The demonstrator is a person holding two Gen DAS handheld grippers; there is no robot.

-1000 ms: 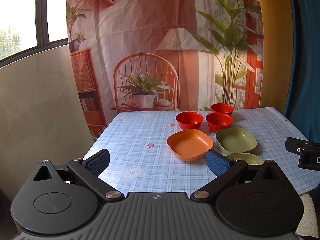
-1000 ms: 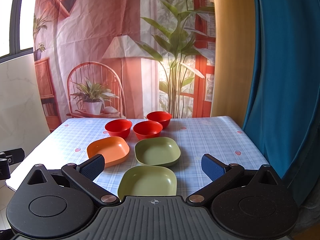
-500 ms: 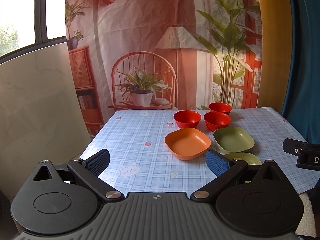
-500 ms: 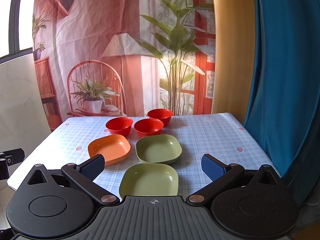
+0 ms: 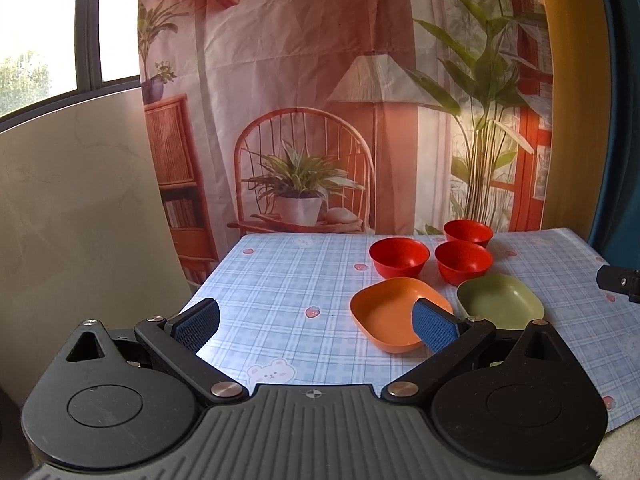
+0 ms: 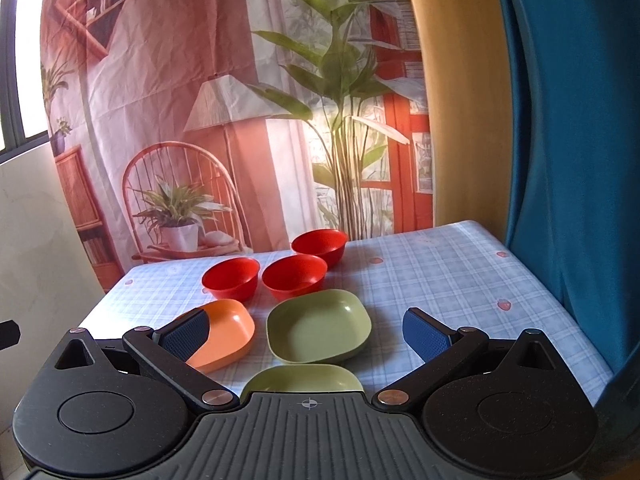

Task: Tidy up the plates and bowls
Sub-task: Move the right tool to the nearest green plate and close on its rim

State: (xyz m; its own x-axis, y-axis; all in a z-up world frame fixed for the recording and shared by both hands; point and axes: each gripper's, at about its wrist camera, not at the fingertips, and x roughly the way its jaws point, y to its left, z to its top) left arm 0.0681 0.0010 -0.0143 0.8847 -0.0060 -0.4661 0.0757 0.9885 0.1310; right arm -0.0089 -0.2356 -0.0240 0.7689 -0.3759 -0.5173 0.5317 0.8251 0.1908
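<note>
Both sets of jaws stand wide apart with nothing between them. The left gripper (image 5: 316, 322) hangs over the near left part of the table (image 5: 280, 280), and its right pad overlaps the near edge of the orange plate (image 5: 394, 314) in the left wrist view, though I cannot tell whether it touches. The right gripper (image 6: 306, 332) hovers low over the near edge, with the nearest green plate (image 6: 302, 378) now half hidden under its body.

Over the last second both tools have pushed forward and down toward the dishes: the plates sit larger and closer to the pads than they did, and the right one has tilted a little to its left. Nothing on the cloth has been shifted.

All the dishes remain separate. Three red bowls (image 6: 294, 276) cluster toward the far middle of the table, close together but none nested. In front of them lie the orange plate on the left and a second green plate (image 6: 318, 326) just beside it, with the nearest green plate at the near edge.

I judge this to be the approach before the first pick, so the stacking is wholly ahead. The right tool looks best lined up on the green pair, the left on the orange one.
</note>
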